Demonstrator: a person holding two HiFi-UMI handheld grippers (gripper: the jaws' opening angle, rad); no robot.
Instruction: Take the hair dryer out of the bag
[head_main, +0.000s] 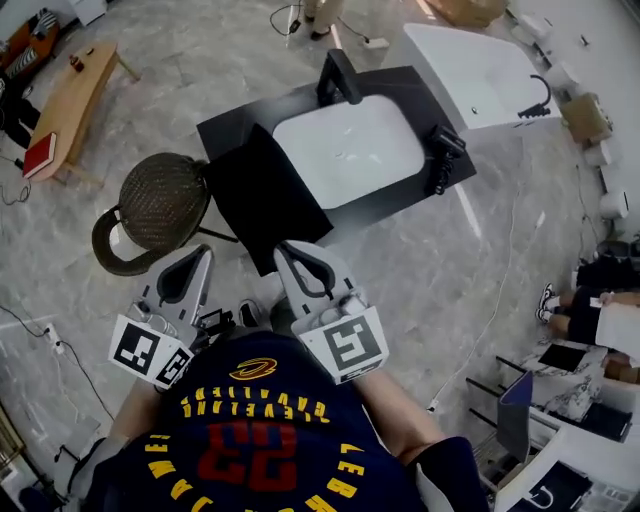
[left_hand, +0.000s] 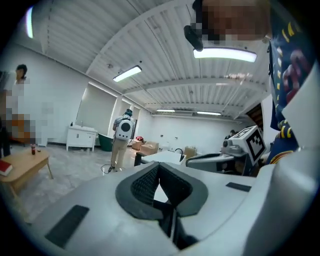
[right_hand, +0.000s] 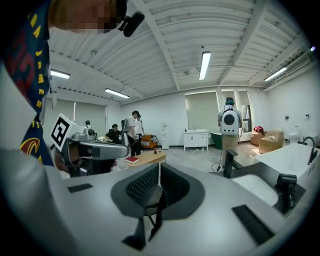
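Holding both tools raised close to the chest, the person stood at the near side of the table. The left gripper (head_main: 203, 253) was fully closed, pads together, with nothing between them. The right gripper (head_main: 284, 248) was the same: jaws together at the tips, empty. Both pointed roughly level, side by side, towards the table.

The hair dryer (head_main: 441, 158), black, lay on the dark tabletop (head_main: 240, 122) at its right edge, near the right corner, just beside a white panel (head_main: 350, 150) that covered the middle. It was clear of the bag and well apart from both grippers.

The bag (head_main: 262, 195), black and flat, sat at the left near corner and overhung the near edge. I couldn't tell whether it was open.

A black upright post (head_main: 338, 78) stood at the far edge. A wicker chair (head_main: 160, 205) was on the floor just beside the tabletop's left near corner. A low wooden table (head_main: 78, 95) was well off to the left, with a red book (head_main: 40, 155) at its near end.
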